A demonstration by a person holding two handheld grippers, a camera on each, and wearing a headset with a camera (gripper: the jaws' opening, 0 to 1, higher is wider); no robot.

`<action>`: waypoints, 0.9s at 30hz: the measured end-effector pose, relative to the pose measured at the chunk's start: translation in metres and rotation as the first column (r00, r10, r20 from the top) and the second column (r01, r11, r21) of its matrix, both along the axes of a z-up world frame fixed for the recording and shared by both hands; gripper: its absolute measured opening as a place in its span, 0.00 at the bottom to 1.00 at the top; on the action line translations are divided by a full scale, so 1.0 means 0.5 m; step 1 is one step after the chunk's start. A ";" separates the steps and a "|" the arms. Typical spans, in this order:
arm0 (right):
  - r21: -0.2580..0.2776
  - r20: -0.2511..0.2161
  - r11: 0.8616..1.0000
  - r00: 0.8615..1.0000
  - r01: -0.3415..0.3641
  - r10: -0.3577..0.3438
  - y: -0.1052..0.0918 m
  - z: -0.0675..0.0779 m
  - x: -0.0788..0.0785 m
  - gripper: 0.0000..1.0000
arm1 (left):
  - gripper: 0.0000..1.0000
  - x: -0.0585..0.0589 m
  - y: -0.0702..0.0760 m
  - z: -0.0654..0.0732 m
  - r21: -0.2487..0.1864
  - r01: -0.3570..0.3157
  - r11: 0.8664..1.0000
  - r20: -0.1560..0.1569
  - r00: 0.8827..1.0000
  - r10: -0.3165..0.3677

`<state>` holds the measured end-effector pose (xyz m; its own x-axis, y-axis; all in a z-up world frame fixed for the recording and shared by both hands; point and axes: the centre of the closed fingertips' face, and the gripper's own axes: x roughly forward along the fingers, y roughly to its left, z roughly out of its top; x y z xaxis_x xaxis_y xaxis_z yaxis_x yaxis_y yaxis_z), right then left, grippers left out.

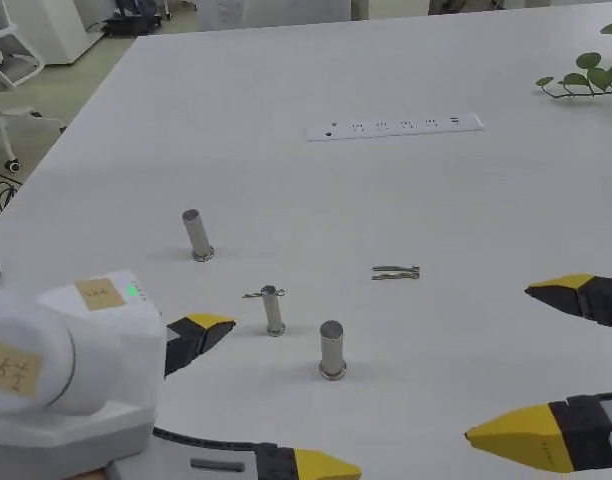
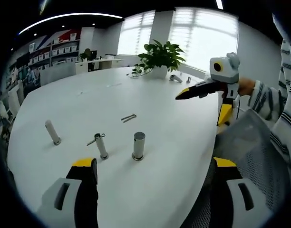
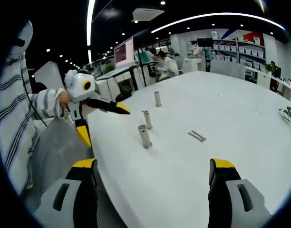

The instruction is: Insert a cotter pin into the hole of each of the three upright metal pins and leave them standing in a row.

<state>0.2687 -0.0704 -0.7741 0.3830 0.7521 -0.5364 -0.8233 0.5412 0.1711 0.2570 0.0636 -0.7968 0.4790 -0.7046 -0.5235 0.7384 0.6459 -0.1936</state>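
Note:
Three metal pins stand upright on the white table (image 1: 286, 170): a far-left one (image 1: 197, 236), a thin middle one (image 1: 273, 311) and a thicker near one (image 1: 332, 350). A cotter pin (image 1: 258, 294) sticks through the top of the middle pin (image 2: 101, 145). Loose cotter pins (image 1: 396, 272) lie to the right of the row. My left gripper (image 1: 266, 395) is open low on the left, just short of the middle pin, with nothing in it. At the right edge, my right gripper (image 1: 516, 362) is open and empty, below the loose cotter pins (image 3: 198, 136).
A white power strip (image 1: 394, 127) lies further back on the table. A leafy plant (image 1: 586, 75) sits at the far right corner. An office chair (image 1: 1, 60) stands off the table's left side.

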 end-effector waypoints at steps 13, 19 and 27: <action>-0.182 -0.032 0.964 0.981 -0.192 0.189 -0.010 0.009 0.024 0.94 | 0.99 -0.025 0.012 -0.027 0.051 0.000 0.999 -0.025 1.000 0.002; -0.273 -0.049 0.917 0.957 -0.289 0.287 -0.012 0.015 0.050 0.86 | 0.99 -0.027 0.014 -0.032 0.047 -0.015 0.999 -0.035 0.999 0.016; -0.311 -0.065 0.880 0.932 -0.359 0.357 0.017 0.019 0.083 0.78 | 0.97 -0.027 0.026 -0.028 0.059 -0.032 0.998 -0.031 0.999 0.034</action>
